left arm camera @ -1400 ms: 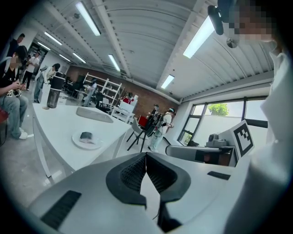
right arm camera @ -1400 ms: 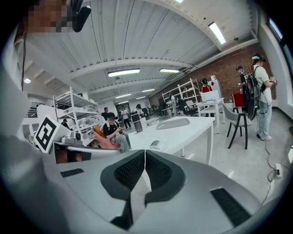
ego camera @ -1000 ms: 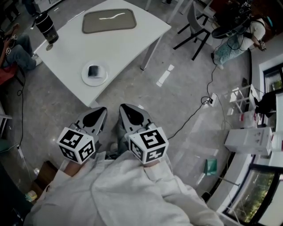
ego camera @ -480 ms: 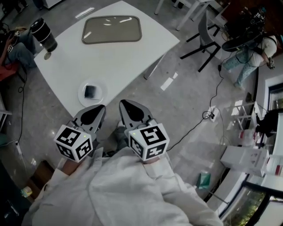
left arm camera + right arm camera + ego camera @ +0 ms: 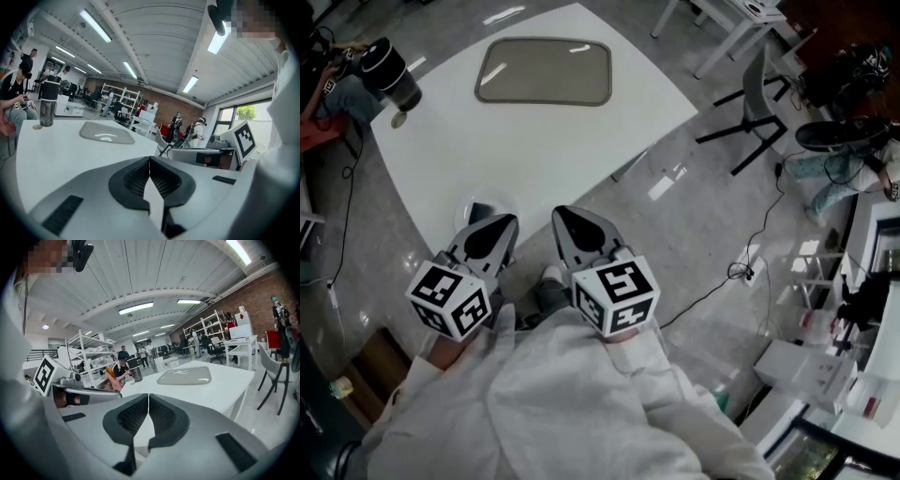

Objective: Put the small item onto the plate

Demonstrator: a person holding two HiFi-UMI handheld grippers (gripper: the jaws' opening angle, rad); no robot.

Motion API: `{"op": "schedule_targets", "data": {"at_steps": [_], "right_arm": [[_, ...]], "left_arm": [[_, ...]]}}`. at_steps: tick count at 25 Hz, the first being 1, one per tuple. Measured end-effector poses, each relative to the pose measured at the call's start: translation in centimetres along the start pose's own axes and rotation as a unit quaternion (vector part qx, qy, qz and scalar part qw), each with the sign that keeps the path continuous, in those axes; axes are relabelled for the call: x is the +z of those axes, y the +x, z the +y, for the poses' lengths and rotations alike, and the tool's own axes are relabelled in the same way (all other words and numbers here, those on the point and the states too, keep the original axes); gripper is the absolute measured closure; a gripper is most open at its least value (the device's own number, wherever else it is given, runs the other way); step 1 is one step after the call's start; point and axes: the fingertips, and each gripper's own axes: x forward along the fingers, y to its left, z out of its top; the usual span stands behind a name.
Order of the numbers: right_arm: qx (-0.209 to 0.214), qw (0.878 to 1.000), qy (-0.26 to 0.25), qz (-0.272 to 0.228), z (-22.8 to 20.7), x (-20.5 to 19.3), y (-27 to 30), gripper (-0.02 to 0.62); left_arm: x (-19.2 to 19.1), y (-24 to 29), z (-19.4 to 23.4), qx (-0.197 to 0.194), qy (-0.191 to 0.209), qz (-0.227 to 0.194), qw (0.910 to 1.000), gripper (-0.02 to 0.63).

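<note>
The small item cannot be made out in any view; the white plate (image 5: pixel 473 207) shows only as a sliver of rim at the near edge of the white table (image 5: pixel 534 141), with the tip of the left gripper (image 5: pixel 501 222) covering the rest of it. The left gripper's jaws are pressed together with nothing between them, the dark ribbed pads (image 5: pixel 136 178) meeting in a thin line in the left gripper view. The right gripper (image 5: pixel 564 217) sits just beside it, its jaws likewise closed and empty, its tip over the grey floor (image 5: pixel 675 234) just off the table's edge. The person holds both tools close to the body, side by side and nearly parallel, angled forward and slightly down towards the table; the marker cubes (image 5: pixel 448 300) sit at the wrists, where white sleeves (image 5: pixel 562 403) begin. Each gripper view looks almost level across the tabletop and catches the other gripper alongside. Farther up the table lies an empty grey tray (image 5: pixel 546 71), and at the far left corner stands a dark tumbler (image 5: pixel 389 70) with a small round disc (image 5: pixel 397 119) next to it. A seated person (image 5: pixel 337 89) is just beyond that corner. To the right, well apart from the table, stand a black-legged chair (image 5: pixel 759 103) and a cable (image 5: pixel 741 272) trailing over the floor
</note>
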Motion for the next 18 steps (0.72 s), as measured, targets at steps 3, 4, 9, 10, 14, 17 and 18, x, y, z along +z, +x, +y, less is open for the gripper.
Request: {"op": "schedule_targets", "data": {"at_steps": [3,4,9,10,14,17,18], "right_arm": [[0.013,1.000,0.001,0.007,-0.5,0.0,0.6,0.580],[0.018,1.000,0.002,0.010,-0.5,-0.1,0.9,0.580],[0.032,0.999,0.004,0.021,0.0,-0.9,1.6,0.580],[0.033,0.999,0.004,0.022,0.0,-1.1,1.7,0.580],[0.037,0.999,0.006,0.031,0.5,-1.8,2.0,0.580],[0.039,0.999,0.004,0.037,1.2,-1.9,2.2,0.580],[0.040,0.998,0.004,0.039,1.4,-1.8,2.4,0.580]], "left_arm": [[0.1,0.9,0.3,0.006,-0.009,-0.002,0.9999,0.596],[0.0,1.0,0.5,0.008,-0.012,-0.001,0.9999,0.596],[-0.5,0.8,1.6,0.018,-0.022,0.001,0.9996,0.596],[-0.5,0.7,1.8,0.021,-0.023,0.001,0.9995,0.596],[-1.1,0.2,2.6,0.030,-0.032,0.004,0.9990,0.595],[-1.4,-0.3,2.9,0.027,-0.037,0.008,0.9989,0.595],[-1.2,-0.4,2.9,0.025,-0.037,0.007,0.9990,0.596]]}}
